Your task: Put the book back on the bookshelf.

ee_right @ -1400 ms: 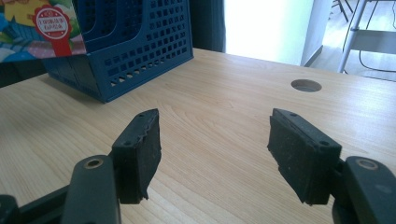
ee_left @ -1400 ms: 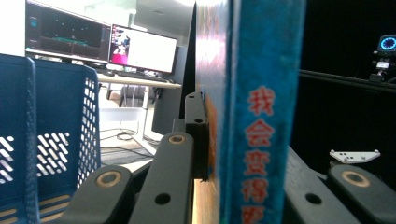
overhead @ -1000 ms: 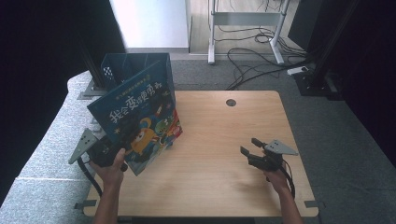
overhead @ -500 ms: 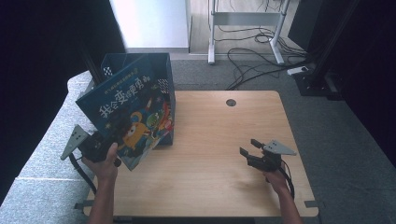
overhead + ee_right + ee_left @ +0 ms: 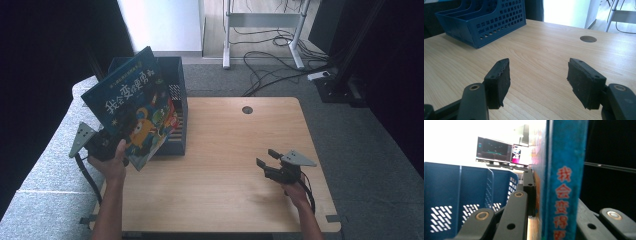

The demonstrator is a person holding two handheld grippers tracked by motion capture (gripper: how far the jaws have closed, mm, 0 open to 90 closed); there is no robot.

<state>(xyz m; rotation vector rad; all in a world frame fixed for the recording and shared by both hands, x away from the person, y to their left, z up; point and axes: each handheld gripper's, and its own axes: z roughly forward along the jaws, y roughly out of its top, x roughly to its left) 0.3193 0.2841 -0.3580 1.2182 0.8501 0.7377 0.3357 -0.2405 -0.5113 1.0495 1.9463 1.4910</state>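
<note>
Right gripper [image 5: 266, 159] rests low over the wooden table [image 5: 225, 200], jaws spread, nothing between them. Left gripper [image 5: 107, 145] clamps the blue picture book [image 5: 134, 112], held tilted above the blue basket [image 5: 177, 95] at the table's left edge.

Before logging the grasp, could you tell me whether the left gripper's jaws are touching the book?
Touching: in the left gripper view, the left gripper has its jaws pressed against both sides of the book.

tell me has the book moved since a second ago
Yes. The book, clamped in the left gripper, has shifted left and up in the high view, away from the table middle and over the blue file rack.
</note>
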